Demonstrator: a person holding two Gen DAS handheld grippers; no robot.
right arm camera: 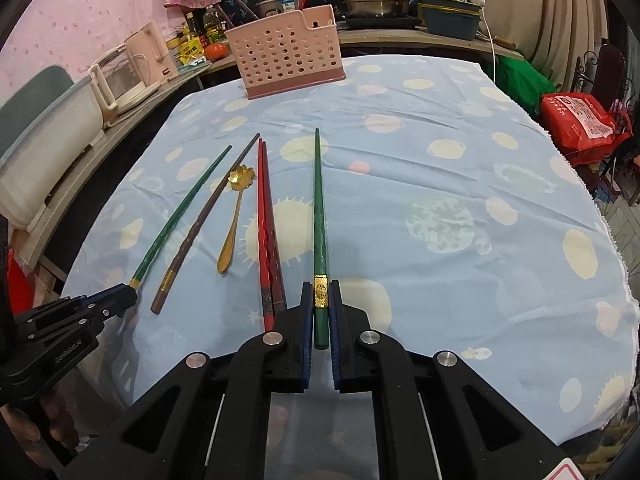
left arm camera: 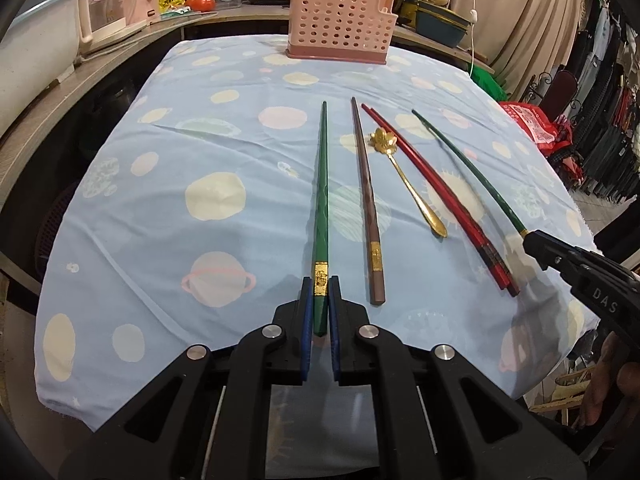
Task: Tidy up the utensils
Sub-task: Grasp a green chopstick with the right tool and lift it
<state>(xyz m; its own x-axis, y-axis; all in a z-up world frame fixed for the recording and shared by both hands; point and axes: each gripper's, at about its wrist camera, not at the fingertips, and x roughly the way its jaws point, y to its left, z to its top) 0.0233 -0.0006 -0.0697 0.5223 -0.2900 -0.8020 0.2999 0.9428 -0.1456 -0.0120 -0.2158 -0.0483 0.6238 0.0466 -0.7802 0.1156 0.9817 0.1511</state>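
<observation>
Jaws tilted down — green chopsticks (left arm camera: 321, 216) clamped

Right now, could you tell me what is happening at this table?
A person is sorting utensils. The left gripper is shut on one green chopstick; the right gripper is shut on the other green chopstick. A brown chopstick, red chopsticks and gold spoon lie on the cloth. The pink basket waits behind.

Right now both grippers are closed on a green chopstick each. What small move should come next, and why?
Probably lift both a little. The left gripper and the right gripper each clamp a green chopstick at its thick end, the tips still low over the tablecloth. The pink basket stands at the far edge.
</observation>
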